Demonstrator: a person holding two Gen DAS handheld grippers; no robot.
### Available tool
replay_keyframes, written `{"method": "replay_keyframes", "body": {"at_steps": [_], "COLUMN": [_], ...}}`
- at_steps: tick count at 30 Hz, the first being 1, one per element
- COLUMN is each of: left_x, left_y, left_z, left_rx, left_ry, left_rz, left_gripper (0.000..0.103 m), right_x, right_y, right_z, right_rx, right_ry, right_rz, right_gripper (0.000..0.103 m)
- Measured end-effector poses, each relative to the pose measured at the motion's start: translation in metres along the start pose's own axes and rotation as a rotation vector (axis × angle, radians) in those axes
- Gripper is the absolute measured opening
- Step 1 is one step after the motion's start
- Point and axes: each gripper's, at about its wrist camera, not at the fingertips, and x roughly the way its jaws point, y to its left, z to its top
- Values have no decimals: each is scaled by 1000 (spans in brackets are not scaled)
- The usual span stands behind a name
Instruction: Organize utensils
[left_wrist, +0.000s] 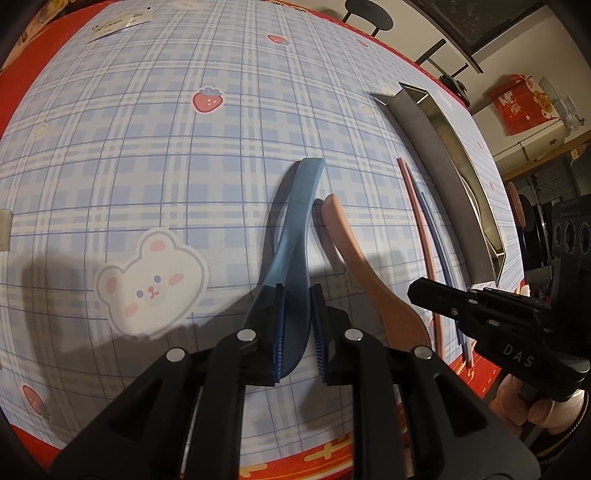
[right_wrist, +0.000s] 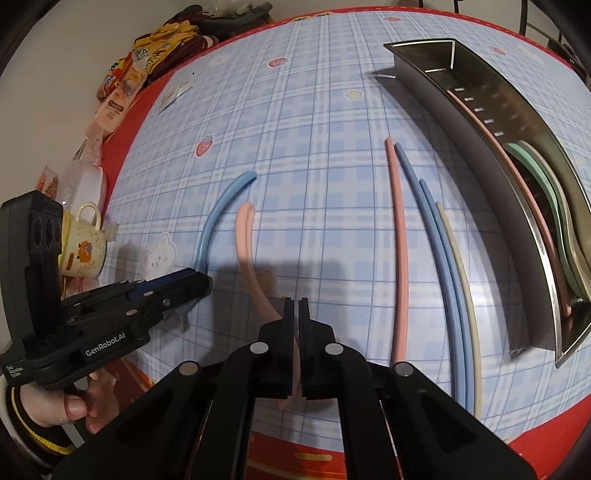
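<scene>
My left gripper (left_wrist: 298, 332) is shut on a blue spoon (left_wrist: 295, 236); it also shows at the left of the right wrist view (right_wrist: 199, 284), with the blue spoon (right_wrist: 218, 214) curving away from it. My right gripper (right_wrist: 295, 332) is shut on a pink spoon (right_wrist: 245, 236), which also shows in the left wrist view (left_wrist: 354, 251), with the right gripper (left_wrist: 417, 291) coming in from the right. A metal tray (right_wrist: 528, 229) at the right holds a pink chopstick, a green spoon and a beige spoon.
Pink (right_wrist: 400, 258), blue (right_wrist: 439, 258) and beige (right_wrist: 465, 295) chopsticks lie on the checked tablecloth between the spoons and the tray. A yellow mug (right_wrist: 83, 247), snack packets (right_wrist: 125, 92) and gloves sit at the table's left edge.
</scene>
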Motion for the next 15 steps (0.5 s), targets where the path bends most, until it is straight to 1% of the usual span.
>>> {"method": "replay_keyframes", "body": {"at_steps": [1,3,5,7,11,15], "left_x": [0,0,0,0,0,0], "left_y": [0,0,0,0,0,0], "left_z": [0,-1,0,0,0,-1], "left_rx": [0,-1,-1,-2,-7,-5], "left_ry": [0,-1,-1,-1,-4,-6], "left_rz": [-1,-2,-2,-3,-6,-5], "left_gripper": [19,19,19,19,19,19], "right_x": [0,-1,-3,-4,-11,-8], "right_y": [1,4,10,14,12,21], "right_z": [0,-1,-1,-2,-1,-5], "right_rx": [-4,-20,-56,-74,-67,-108], "right_ry": [0,-4,-20,-30,-55,-38], "right_rz": [4,6,-14,-28,3,10], "right_gripper": [4,9,21,21,22,24]}}
